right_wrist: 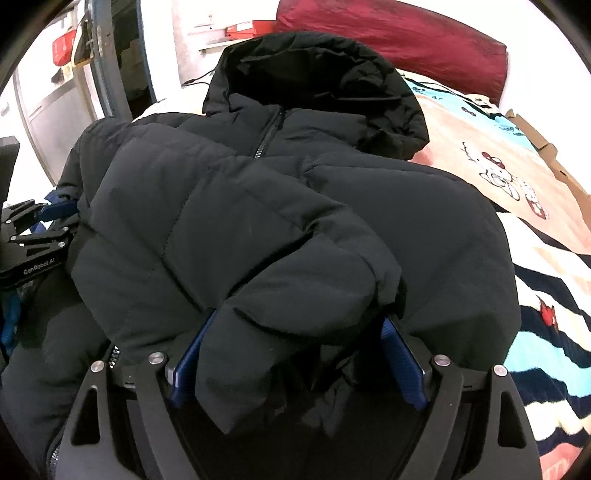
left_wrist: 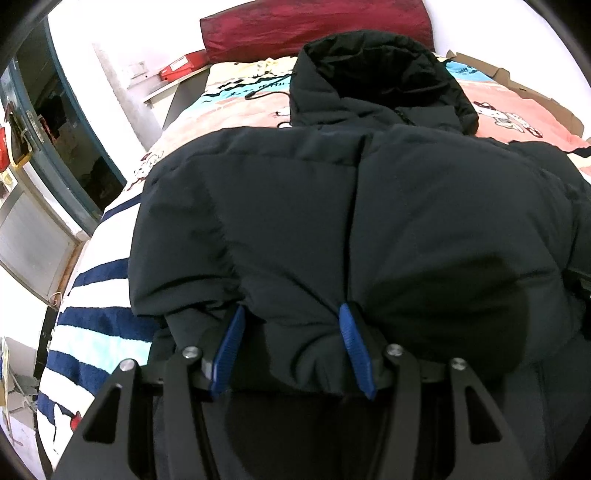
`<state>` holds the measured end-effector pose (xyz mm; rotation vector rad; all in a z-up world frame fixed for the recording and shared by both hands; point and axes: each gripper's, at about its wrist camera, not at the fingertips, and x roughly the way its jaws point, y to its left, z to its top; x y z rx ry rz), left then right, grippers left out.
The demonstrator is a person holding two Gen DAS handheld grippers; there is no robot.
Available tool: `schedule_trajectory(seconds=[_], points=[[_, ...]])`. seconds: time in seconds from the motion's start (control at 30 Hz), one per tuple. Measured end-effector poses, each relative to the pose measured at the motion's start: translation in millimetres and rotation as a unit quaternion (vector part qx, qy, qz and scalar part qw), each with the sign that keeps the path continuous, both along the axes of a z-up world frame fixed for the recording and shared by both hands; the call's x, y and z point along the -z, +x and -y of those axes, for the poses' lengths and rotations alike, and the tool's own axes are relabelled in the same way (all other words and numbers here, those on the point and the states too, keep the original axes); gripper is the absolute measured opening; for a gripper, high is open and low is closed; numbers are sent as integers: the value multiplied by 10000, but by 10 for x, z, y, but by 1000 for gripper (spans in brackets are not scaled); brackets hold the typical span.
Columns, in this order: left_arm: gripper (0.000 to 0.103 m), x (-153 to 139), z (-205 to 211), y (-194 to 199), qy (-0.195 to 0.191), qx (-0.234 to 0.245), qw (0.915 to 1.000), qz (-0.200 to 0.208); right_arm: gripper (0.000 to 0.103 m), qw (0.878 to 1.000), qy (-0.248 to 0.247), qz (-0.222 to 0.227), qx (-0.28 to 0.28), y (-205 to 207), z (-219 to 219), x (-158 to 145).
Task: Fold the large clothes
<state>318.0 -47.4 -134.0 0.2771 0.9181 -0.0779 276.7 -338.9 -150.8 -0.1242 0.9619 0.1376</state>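
A black puffy hooded jacket (left_wrist: 369, 206) lies front up on the bed, hood (left_wrist: 373, 74) toward the pillow. My left gripper (left_wrist: 291, 309) is at the jacket's near edge. Its blue pads (left_wrist: 229, 347) pinch a puckered bunch of fabric. In the right wrist view the jacket (right_wrist: 424, 229) has a sleeve (right_wrist: 236, 236) folded across its chest. The sleeve's end droops slack between the wide jaws of my right gripper (right_wrist: 300, 318); it lies against the left pad (right_wrist: 188, 362), with a dark gap at the other pad. The left gripper (right_wrist: 40, 229) shows at that view's left edge.
The bed carries a cartoon-print cover (right_wrist: 491, 162) and a striped blanket (left_wrist: 96, 325). A dark red pillow (left_wrist: 314, 29) lies at the head. Cardboard (right_wrist: 546, 155) lines the bed's right side. A blue door frame (left_wrist: 70, 133) and a shelf with a red box (left_wrist: 184, 64) stand to the left.
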Motion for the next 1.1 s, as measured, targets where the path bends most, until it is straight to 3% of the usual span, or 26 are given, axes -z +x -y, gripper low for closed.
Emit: schedule_trajectory(seconds=[0.27,0.5,0.77,1.1], points=[[52,-74,37,-96,239,-34,9997,76,83,9999,12,44,150,-142,33,-166],[52,-148,21,-179,236,-33,9996,148,83,9988,110,431,215,-165,59,-452],[52,-214,26,-307,341,-41,9993,122,83,9987,12,54,499,11,134,-139],[52,-413,11,-669,227,18,9997,15,83,9982,-131,-7,589,-252,153,-293]])
